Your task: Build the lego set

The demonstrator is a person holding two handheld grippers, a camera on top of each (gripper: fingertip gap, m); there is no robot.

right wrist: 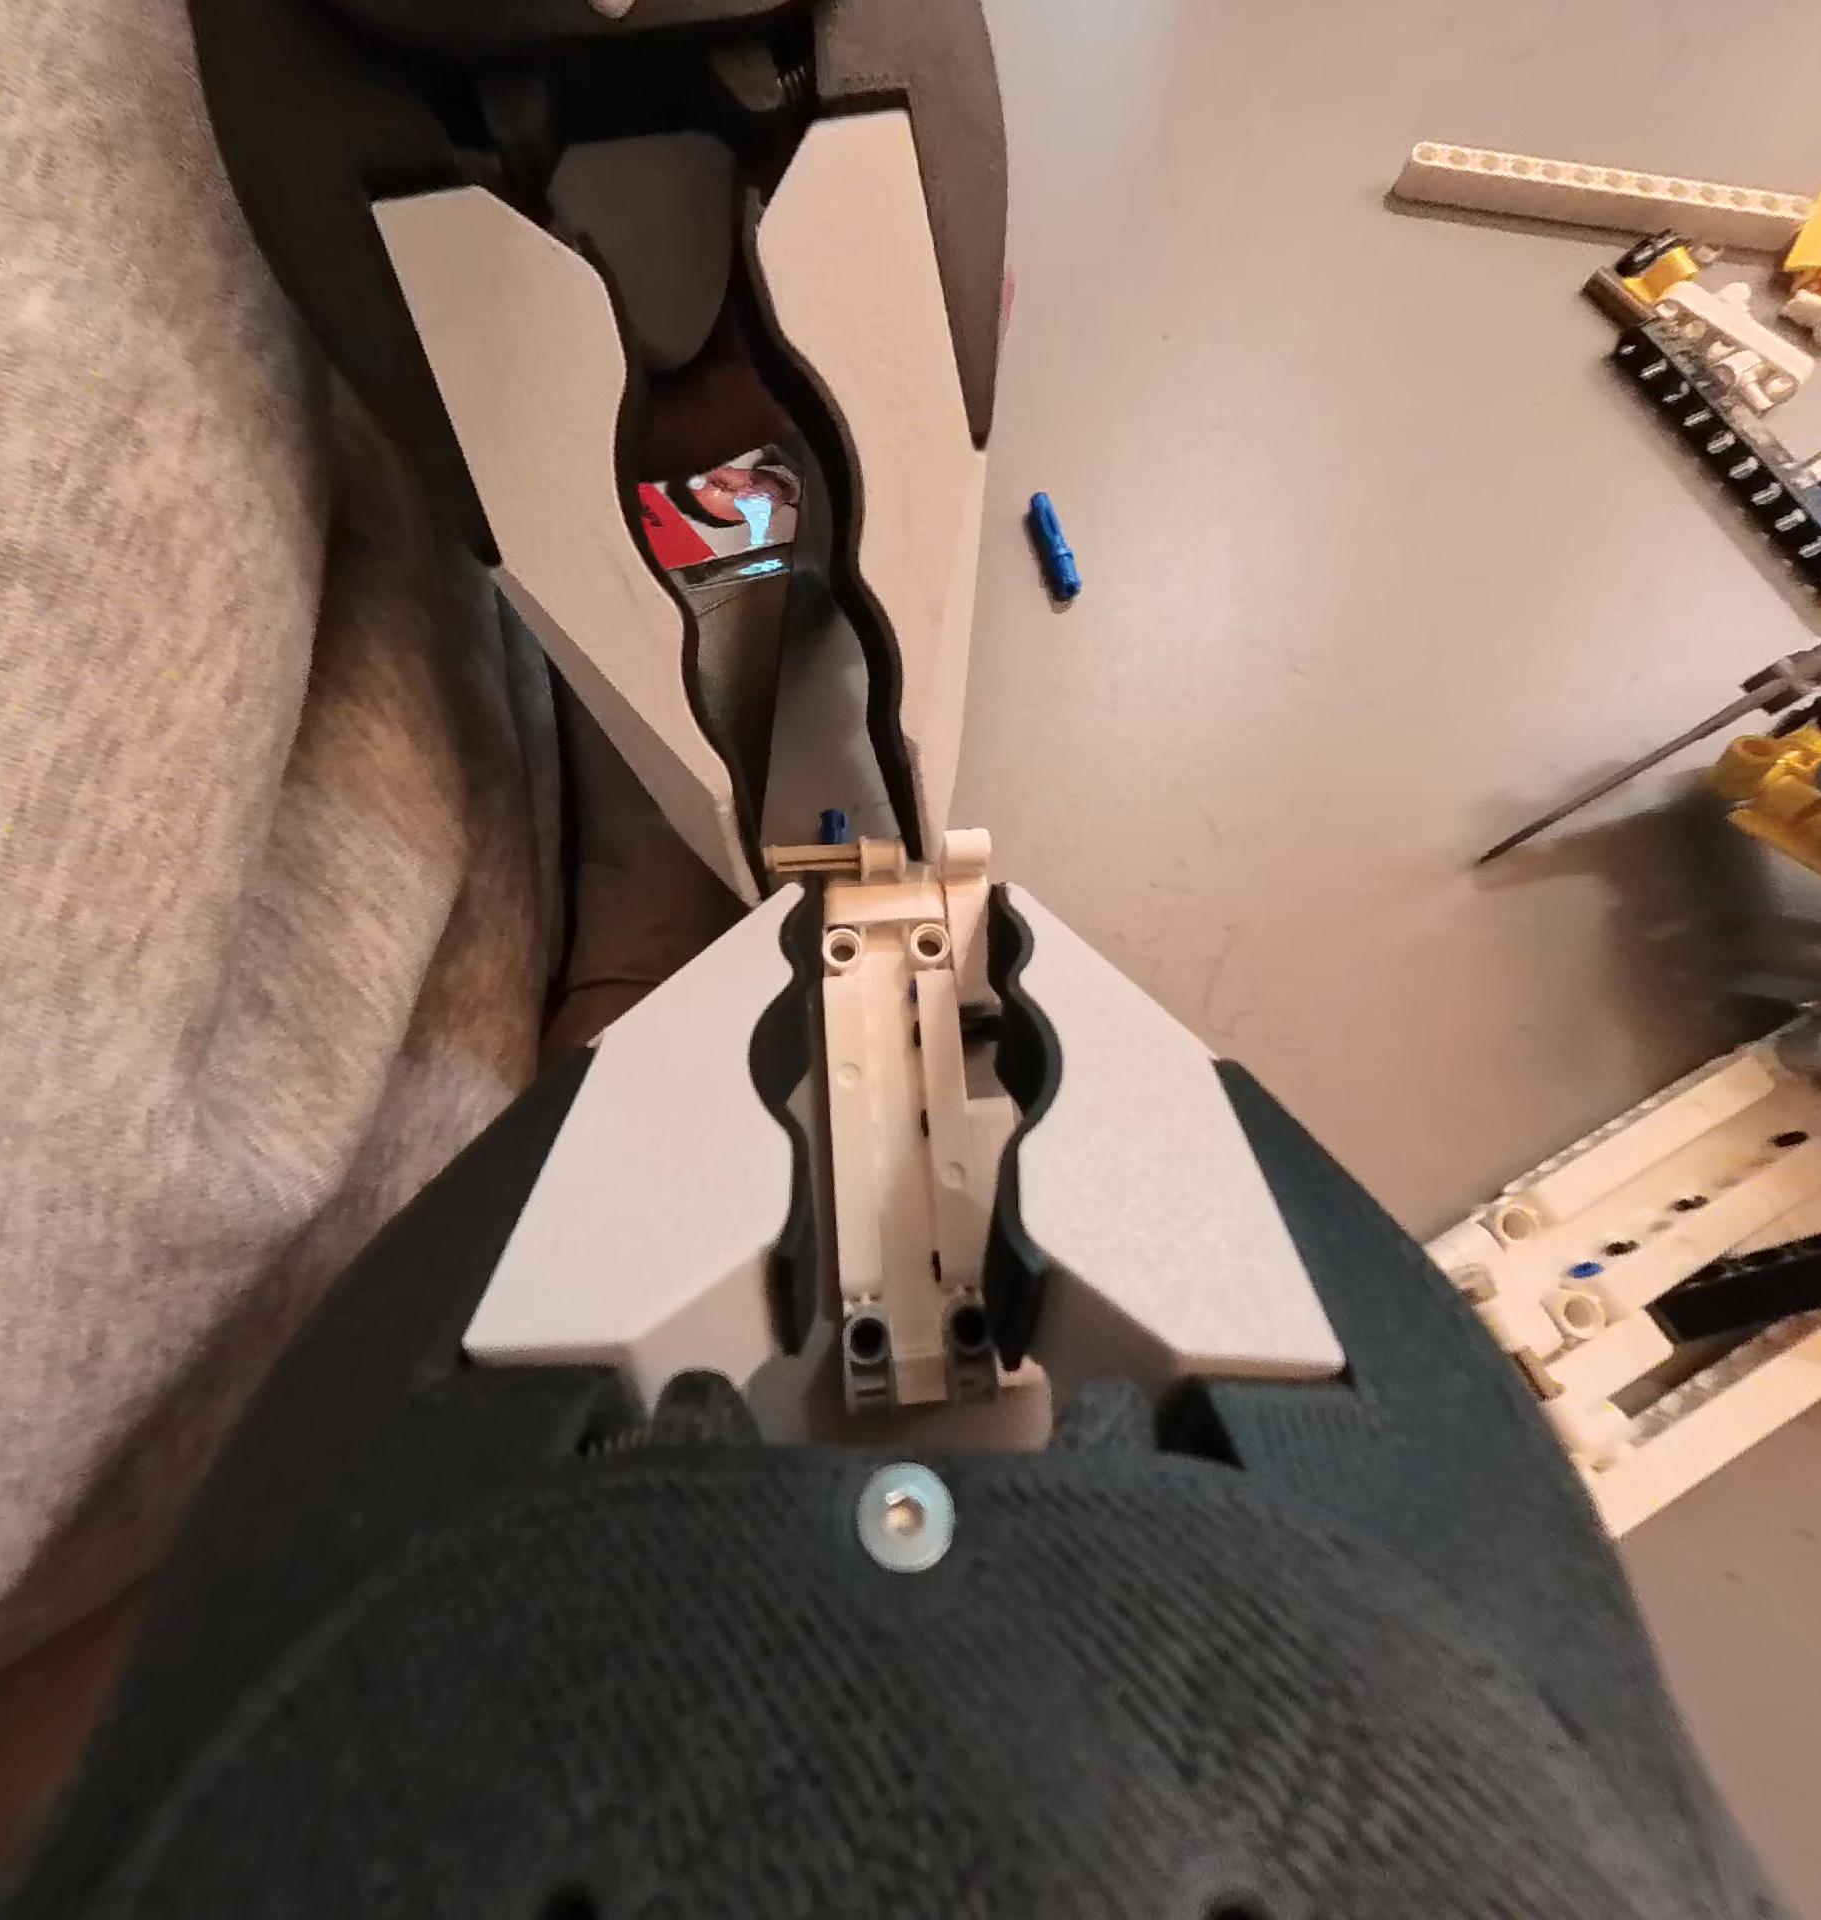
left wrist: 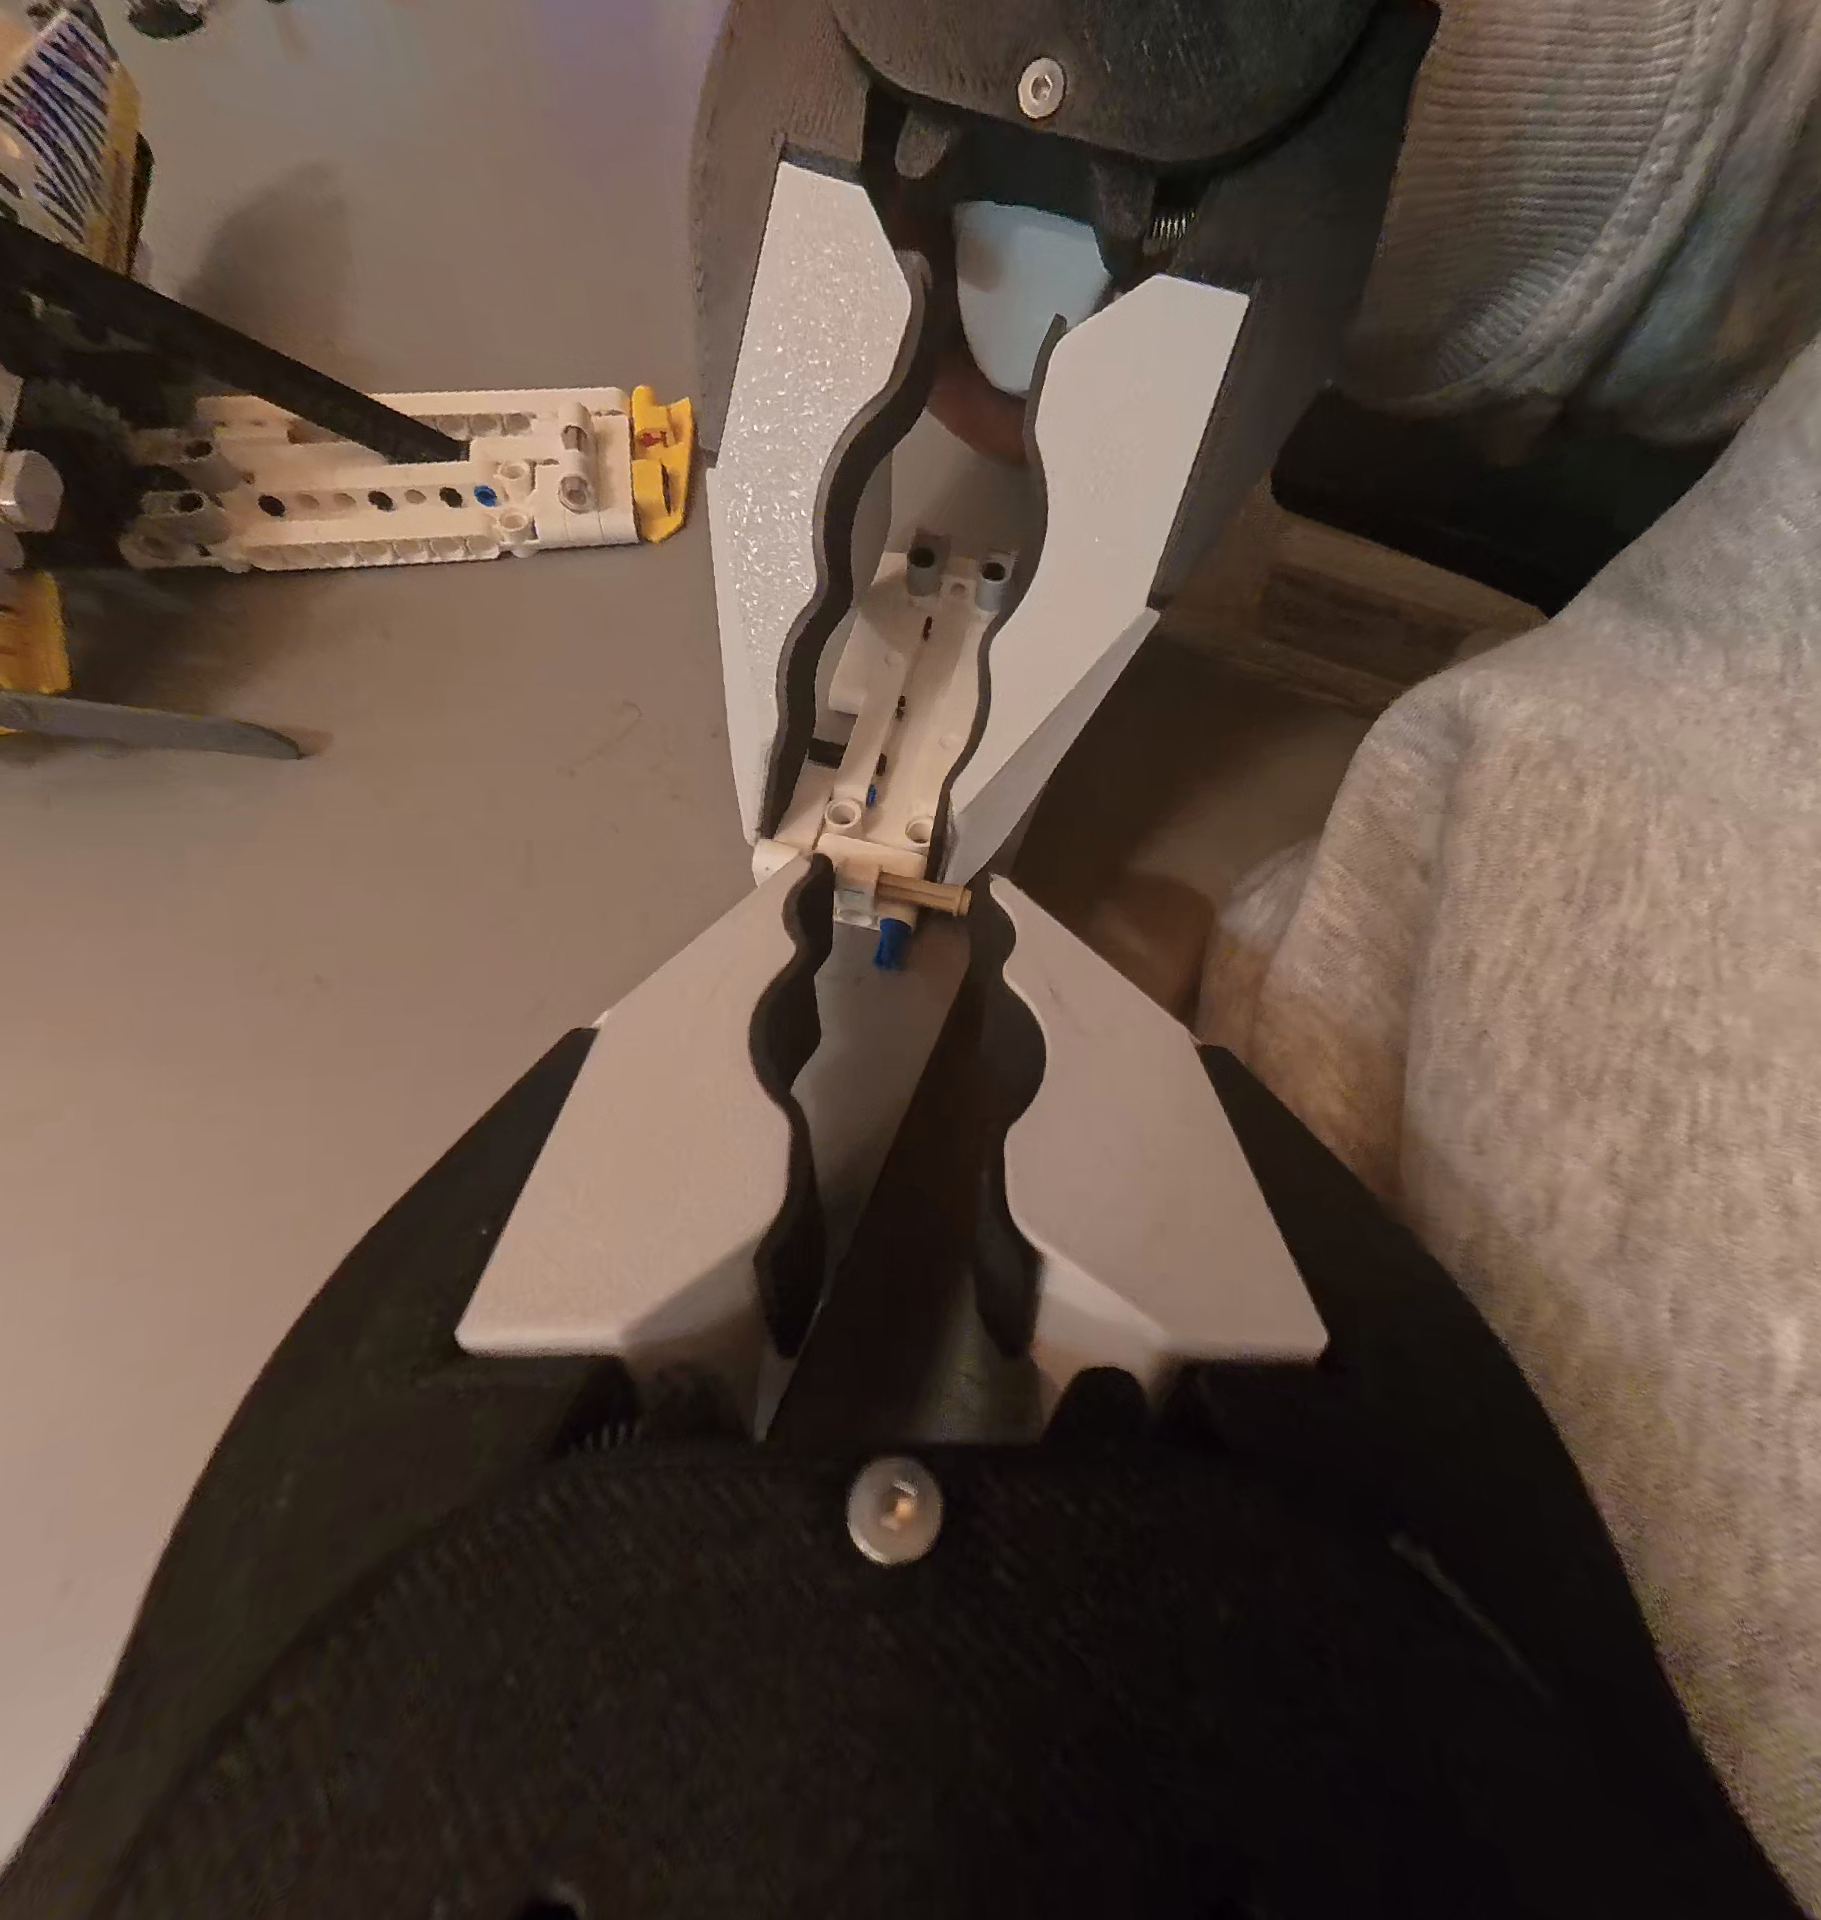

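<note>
Work surface is a plain grey table (right wrist: 1249,727), with a person's grey knit sleeve (left wrist: 1571,935) along its near edge and a cardboard-coloured object below that edge. On the table lie a partly built white-and-yellow lego model (left wrist: 386,488) with a black beam across it, a loose blue pin (right wrist: 1051,542), a long white beam (right wrist: 1571,197) and further sub-assemblies, all well apart from the grippers. The right gripper (right wrist: 901,914) is clamped lengthwise on a white lego sub-assembly (right wrist: 901,1122) whose tan axle (left wrist: 921,899) and blue pin end protrude at the tip, tip-to-tip with the left gripper (left wrist: 890,914), jaws slightly parted and gripping nothing visible.
</note>
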